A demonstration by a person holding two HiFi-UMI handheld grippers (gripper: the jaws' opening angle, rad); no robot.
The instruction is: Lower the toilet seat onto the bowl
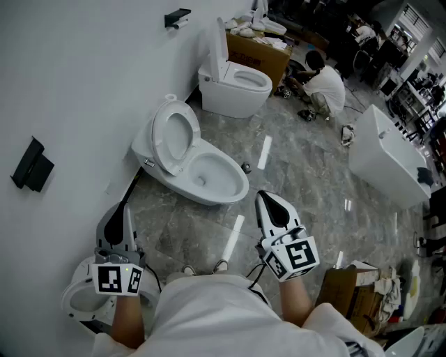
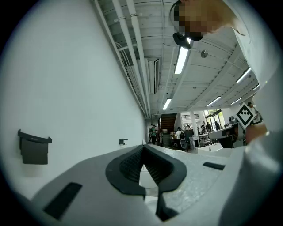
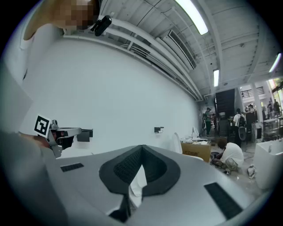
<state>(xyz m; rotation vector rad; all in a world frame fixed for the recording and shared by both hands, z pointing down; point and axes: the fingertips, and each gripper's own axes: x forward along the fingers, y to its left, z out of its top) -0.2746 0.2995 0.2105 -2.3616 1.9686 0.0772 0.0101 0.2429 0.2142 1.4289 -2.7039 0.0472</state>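
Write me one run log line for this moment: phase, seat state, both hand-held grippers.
phase: before contact | toilet seat: raised, off bowl | left hand-held gripper: shut, empty | right hand-held gripper: shut, empty

Head camera looks steeply down past the left tool (image 1: 126, 209) and right tool (image 1: 263, 199) onto the toilet (image 1: 230, 192) beside the white wall (image 1: 70, 84); each tool camera sits low and level, close behind its own jaws, facing the far hall (image 2: 190, 132) — all three views share the far black wall bracket (image 1: 177, 17).
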